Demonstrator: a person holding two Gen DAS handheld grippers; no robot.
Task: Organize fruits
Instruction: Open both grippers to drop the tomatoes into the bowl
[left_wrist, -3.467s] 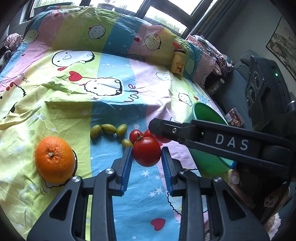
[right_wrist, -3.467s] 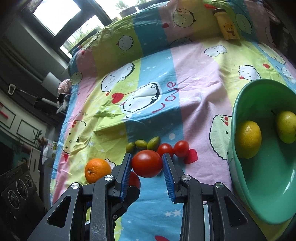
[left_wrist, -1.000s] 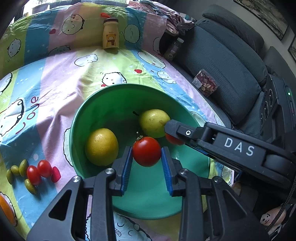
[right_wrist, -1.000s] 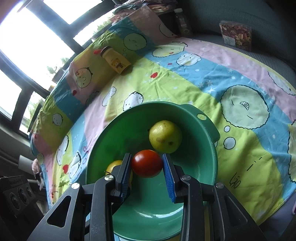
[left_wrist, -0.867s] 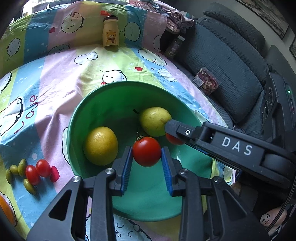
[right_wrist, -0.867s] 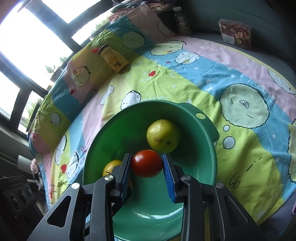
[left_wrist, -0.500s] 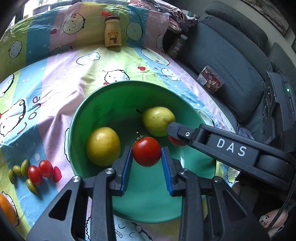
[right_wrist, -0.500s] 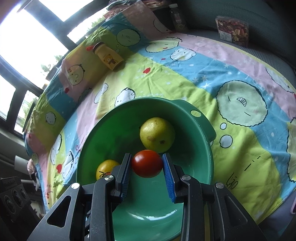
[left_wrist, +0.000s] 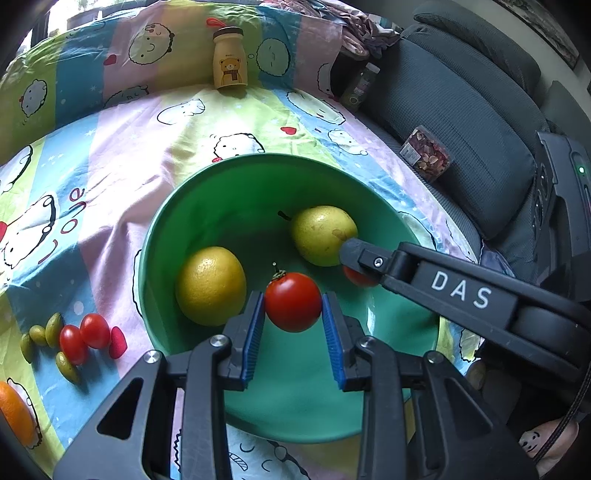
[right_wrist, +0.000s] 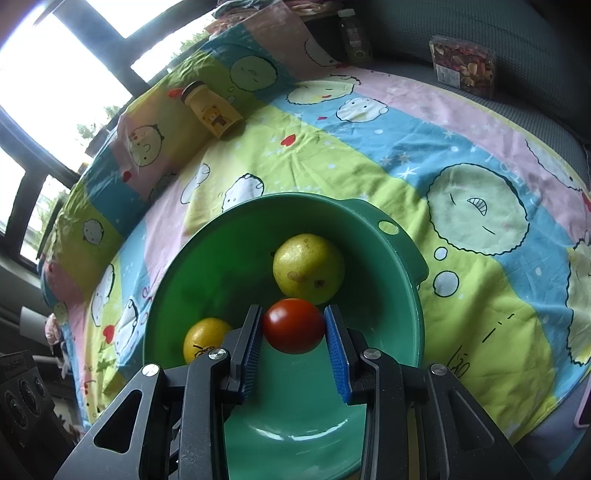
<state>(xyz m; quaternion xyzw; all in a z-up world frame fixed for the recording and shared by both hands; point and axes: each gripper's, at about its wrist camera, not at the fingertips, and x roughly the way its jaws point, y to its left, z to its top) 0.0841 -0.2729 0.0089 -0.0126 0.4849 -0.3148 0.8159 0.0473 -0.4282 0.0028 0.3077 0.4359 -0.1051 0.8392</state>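
My left gripper (left_wrist: 293, 312) is shut on a red tomato (left_wrist: 293, 307) and holds it over the green bowl (left_wrist: 177, 221). My right gripper (right_wrist: 293, 326) is shut on a second red tomato (right_wrist: 293, 325), also over the bowl (right_wrist: 402, 258); it reaches in from the right in the left wrist view, its tomato (left_wrist: 356, 277) partly hidden. A yellow lemon (left_wrist: 209, 286) and a green-yellow pear (left_wrist: 321, 234) lie in the bowl. Two cherry tomatoes (left_wrist: 83, 338), several green olives (left_wrist: 48, 330) and an orange (left_wrist: 13, 413) lie on the sheet at the left.
The bowl stands on a bed with a colourful cartoon sheet (left_wrist: 122, 140). A yellow bear bottle (left_wrist: 229, 59) stands at the far edge. A grey sofa (left_wrist: 469, 122) with a snack packet (left_wrist: 424, 153) and a small dark bottle (left_wrist: 358, 86) borders the right.
Both grippers carried their tomatoes from the sheet to above the bowl. In the last second they shifted only slightly and stay shut on the tomatoes.
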